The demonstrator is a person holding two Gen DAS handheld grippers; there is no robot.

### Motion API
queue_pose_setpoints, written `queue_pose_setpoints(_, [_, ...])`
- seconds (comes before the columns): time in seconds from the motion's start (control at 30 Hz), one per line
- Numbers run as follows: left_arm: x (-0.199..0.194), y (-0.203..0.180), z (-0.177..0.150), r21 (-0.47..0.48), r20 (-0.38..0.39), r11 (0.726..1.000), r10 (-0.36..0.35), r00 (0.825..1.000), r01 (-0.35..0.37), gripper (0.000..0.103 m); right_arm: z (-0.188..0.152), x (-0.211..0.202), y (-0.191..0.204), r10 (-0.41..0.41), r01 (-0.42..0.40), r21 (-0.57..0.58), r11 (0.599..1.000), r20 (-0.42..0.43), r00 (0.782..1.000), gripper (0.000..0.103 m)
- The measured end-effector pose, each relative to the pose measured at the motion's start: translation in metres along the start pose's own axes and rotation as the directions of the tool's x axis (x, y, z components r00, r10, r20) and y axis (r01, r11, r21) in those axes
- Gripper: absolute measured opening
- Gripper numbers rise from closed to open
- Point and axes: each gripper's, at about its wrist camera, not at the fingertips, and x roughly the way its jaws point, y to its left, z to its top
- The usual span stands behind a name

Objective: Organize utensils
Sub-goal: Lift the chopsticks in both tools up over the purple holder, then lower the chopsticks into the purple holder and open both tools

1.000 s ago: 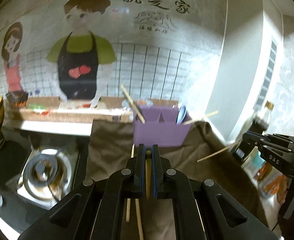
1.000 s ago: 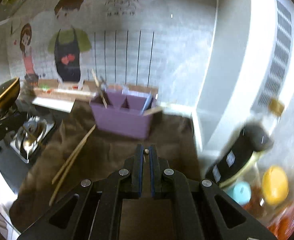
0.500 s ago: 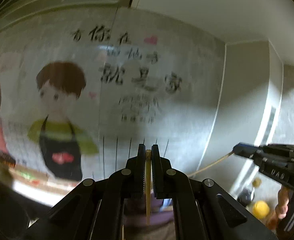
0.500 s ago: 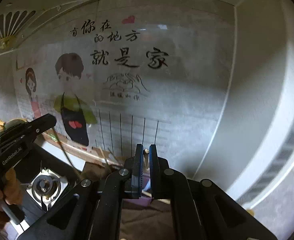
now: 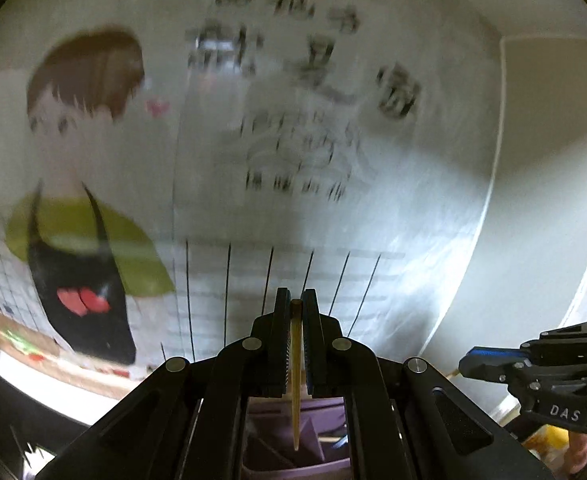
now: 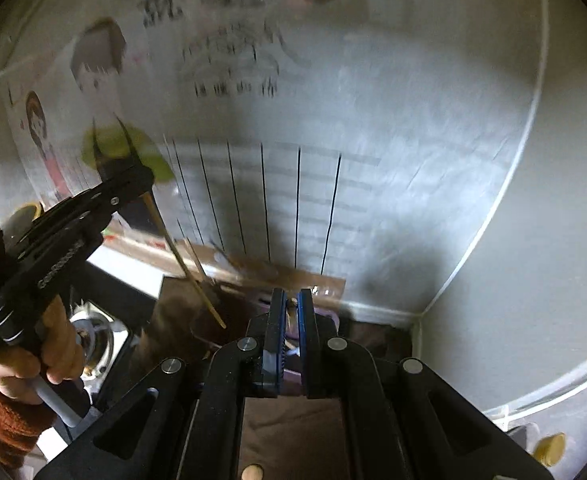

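My left gripper (image 5: 295, 294) is shut on a wooden chopstick (image 5: 295, 380) that hangs down between its pads, tip over the purple organizer (image 5: 289, 444). From the right wrist view the left gripper (image 6: 143, 182) is raised at the left, and its chopstick (image 6: 185, 264) slants down toward the organizer (image 6: 331, 316). My right gripper (image 6: 292, 294) is shut on a second chopstick (image 6: 293, 303); only its end shows between the pads, and another end (image 6: 253, 470) pokes out at the bottom. The right gripper (image 5: 467, 364) sits low at the right of the left wrist view.
The organizer stands on a brown cloth (image 6: 293, 432) against a wall with a cartoon poster (image 5: 93, 240). A gas burner (image 6: 89, 336) lies left of the cloth. A hand (image 6: 53, 344) in a rust sleeve holds the left gripper. A wall corner (image 6: 421, 316) closes the right.
Both grippers have lifted off the cloth with a chopstick each and moved in toward the wall. The organizer has slid from ahead of the fingers to beneath them.
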Motion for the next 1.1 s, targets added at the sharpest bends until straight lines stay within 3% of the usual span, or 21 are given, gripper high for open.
queue_pose_setpoints(0.3, [0.058, 0.017, -0.044, -0.045, -0.164, 0.999, -0.008, 0.986, 0.0, 0.006, -0.018, 0.081, -0.008, 0.053, -0.045, 0.052, 0.998, -0.166, 0.985, 0.005])
queue_pose_setpoints(0.4, [0.071, 0.021, -0.055, -0.071, -0.223, 0.997, -0.045, 0.974, 0.03, 0.008, -0.022, 0.093, -0.009, 0.049, -0.04, 0.056, 0.998, -0.179, 0.983, 0.006])
queue_pose_setpoints(0.53, [0.069, 0.025, -0.055, -0.106, -0.226, 0.993, -0.066, 0.972, 0.043, 0.009, -0.023, 0.096, -0.02, 0.089, -0.071, 0.106, 0.992, -0.173, 0.981, 0.008])
queue_pose_setpoints(0.67, [0.044, 0.019, -0.043, -0.091, -0.171, 0.995, -0.06, 0.983, 0.045, 0.017, -0.024, 0.078, -0.027, 0.072, -0.061, 0.11, 0.992, -0.105, 0.992, 0.014])
queue_pose_setpoints(0.8, [0.008, 0.013, -0.037, -0.07, -0.122, 0.997, -0.052, 0.991, 0.043, 0.02, -0.03, 0.044, -0.031, 0.031, -0.029, 0.11, 0.993, -0.012, 0.999, 0.026])
queue_pose_setpoints(1.1, [-0.069, 0.002, -0.077, -0.034, -0.165, 0.998, -0.059, 0.984, 0.054, 0.021, -0.085, -0.018, -0.021, -0.081, 0.075, 0.071, 0.995, 0.084, 0.993, 0.042])
